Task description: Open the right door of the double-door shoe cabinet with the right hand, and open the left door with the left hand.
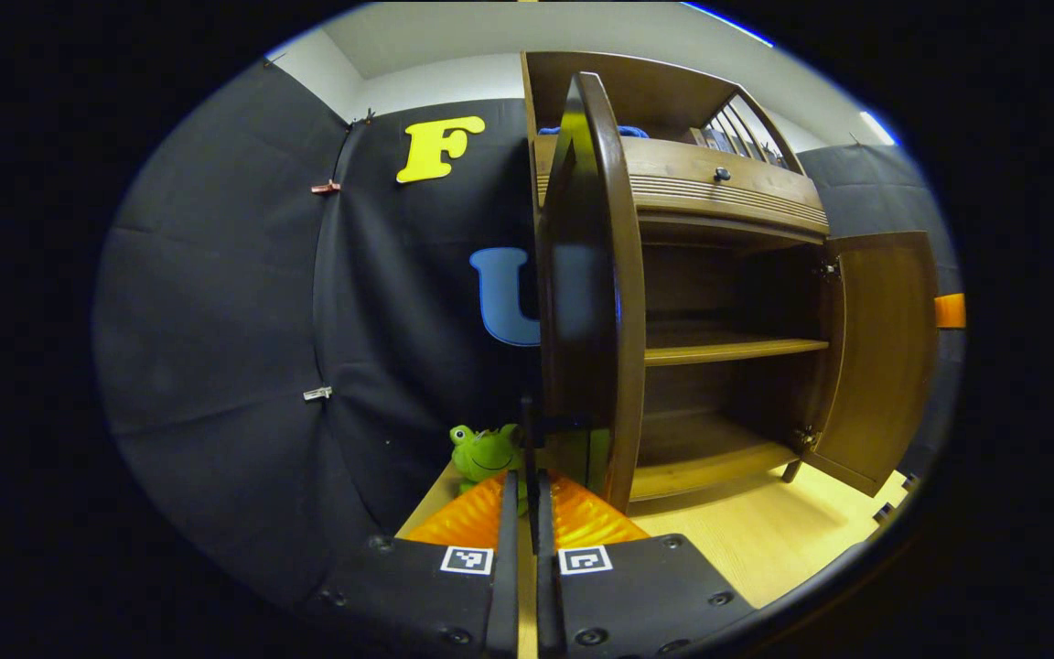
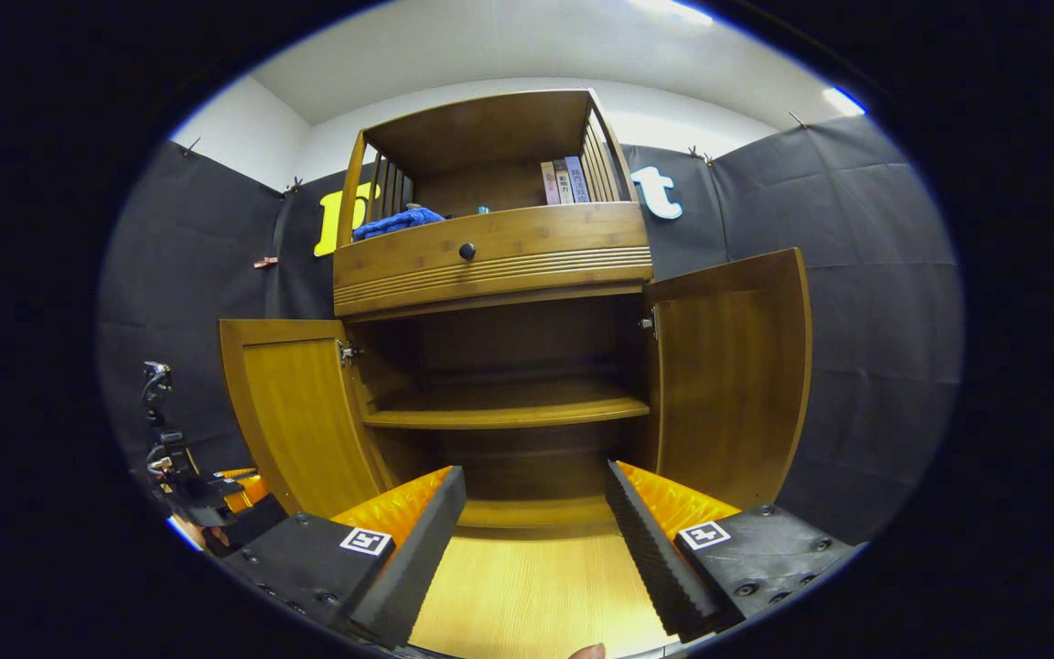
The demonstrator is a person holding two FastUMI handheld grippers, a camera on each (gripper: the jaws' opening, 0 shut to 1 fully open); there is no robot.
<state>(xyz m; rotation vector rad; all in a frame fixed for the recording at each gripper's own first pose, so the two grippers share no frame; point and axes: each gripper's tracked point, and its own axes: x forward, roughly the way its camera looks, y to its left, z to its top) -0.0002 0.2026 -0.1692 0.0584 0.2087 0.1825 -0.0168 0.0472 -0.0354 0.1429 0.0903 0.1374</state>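
Note:
The wooden shoe cabinet (image 2: 490, 247) stands ahead with both lower doors swung out. In the left gripper view the left door (image 1: 596, 275) is seen edge-on right in front of me. My left gripper (image 1: 527, 494) has its fingers nearly together on a thin dark handle at that door's edge. From the right gripper view, the left gripper (image 2: 188, 494) sits beside the outer edge of the left door (image 2: 298, 412). My right gripper (image 2: 534, 474) is open and holds nothing, facing the cabinet's inside, with the right door (image 2: 728, 384) to its right.
A green frog toy (image 1: 483, 450) sits on the floor by the booth wall, left of the cabinet. A shelf (image 2: 509, 412) crosses the open compartment. Above are a drawer with a dark knob (image 2: 467, 250), a blue cloth (image 2: 396, 221) and books (image 2: 564, 181). The floor (image 2: 536, 586) is light wood.

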